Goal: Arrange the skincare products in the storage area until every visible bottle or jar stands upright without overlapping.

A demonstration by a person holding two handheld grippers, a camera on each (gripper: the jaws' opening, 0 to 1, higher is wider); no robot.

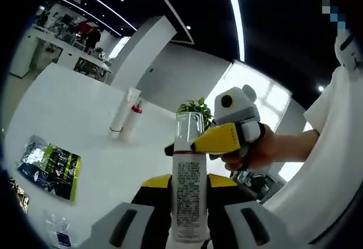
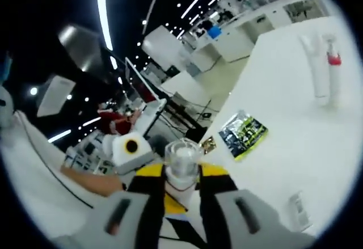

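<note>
A white bottle [image 1: 188,203] with a printed label and a clear cap [image 1: 189,127] is held up above the white table [image 1: 85,107]. My left gripper [image 1: 189,181] is shut on the bottle's body. My right gripper [image 1: 195,143] comes in from the right with a hand behind it, its yellow jaws closed on the clear cap. In the right gripper view the same cap [image 2: 181,157] sits between the jaws of my right gripper [image 2: 181,173]. Two slim white tubes [image 1: 122,115] stand upright side by side on the table, one with a red band [image 2: 333,60].
A green and black packet [image 1: 51,164] lies flat on the table, also in the right gripper view [image 2: 244,133]. A small clear sachet [image 1: 59,235] lies near the table edge. A green plant [image 1: 195,107] stands behind the cap. Desks and people are far beyond.
</note>
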